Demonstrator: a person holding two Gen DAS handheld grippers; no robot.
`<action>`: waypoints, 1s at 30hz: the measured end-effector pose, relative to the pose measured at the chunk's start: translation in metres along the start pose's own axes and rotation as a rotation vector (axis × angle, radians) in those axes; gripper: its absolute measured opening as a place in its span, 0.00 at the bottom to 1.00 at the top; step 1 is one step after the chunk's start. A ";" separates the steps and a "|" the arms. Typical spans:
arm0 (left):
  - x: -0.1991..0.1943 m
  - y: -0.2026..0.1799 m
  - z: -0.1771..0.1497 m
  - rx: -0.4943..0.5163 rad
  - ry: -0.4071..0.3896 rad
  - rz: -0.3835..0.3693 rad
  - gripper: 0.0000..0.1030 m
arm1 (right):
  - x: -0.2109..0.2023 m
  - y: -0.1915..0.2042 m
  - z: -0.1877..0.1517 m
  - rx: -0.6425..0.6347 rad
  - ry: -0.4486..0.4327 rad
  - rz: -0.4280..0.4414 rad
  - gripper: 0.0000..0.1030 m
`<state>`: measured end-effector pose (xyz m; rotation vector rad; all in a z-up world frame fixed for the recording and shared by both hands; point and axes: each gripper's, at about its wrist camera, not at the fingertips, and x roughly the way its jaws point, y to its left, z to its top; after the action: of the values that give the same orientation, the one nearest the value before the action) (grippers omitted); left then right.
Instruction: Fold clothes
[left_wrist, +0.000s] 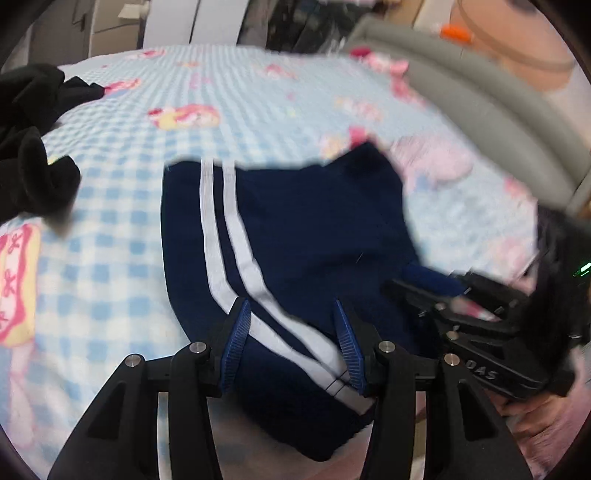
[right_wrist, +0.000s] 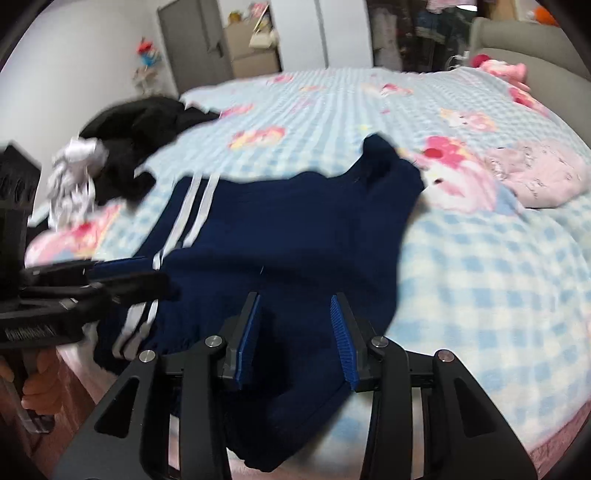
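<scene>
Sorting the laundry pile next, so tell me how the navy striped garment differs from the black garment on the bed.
The navy garment lies spread fairly flat near the bed's edge, under both grippers; the black garment sits bunched in a heap farther back. The navy one carries two white stripes; the black one shows no markings. A crumpled white item lies against the black one, none against the navy. Both are dark and rest on the checked blanket.

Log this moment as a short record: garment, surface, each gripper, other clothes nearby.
garment: navy trousers with white stripes, spread on the bed
surface: blue checked bedspread
left gripper: open, over the striped edge
right gripper: open, over plain navy cloth
other clothes: black pile, white crumpled item, pink garment
image quality: motion blur
</scene>
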<state>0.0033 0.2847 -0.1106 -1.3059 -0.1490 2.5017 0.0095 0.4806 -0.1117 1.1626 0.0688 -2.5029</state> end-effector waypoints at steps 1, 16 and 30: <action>0.003 0.000 -0.002 0.015 0.019 0.025 0.48 | 0.007 0.000 -0.002 -0.003 0.030 -0.015 0.38; -0.023 -0.007 -0.013 0.026 -0.042 0.058 0.52 | -0.013 0.002 -0.005 0.003 -0.028 -0.027 0.41; -0.041 0.028 -0.020 -0.136 -0.078 0.029 0.56 | -0.024 -0.014 -0.008 0.013 -0.039 -0.098 0.42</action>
<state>0.0351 0.2438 -0.0969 -1.2705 -0.3259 2.6081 0.0245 0.5024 -0.1010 1.1415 0.1015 -2.6141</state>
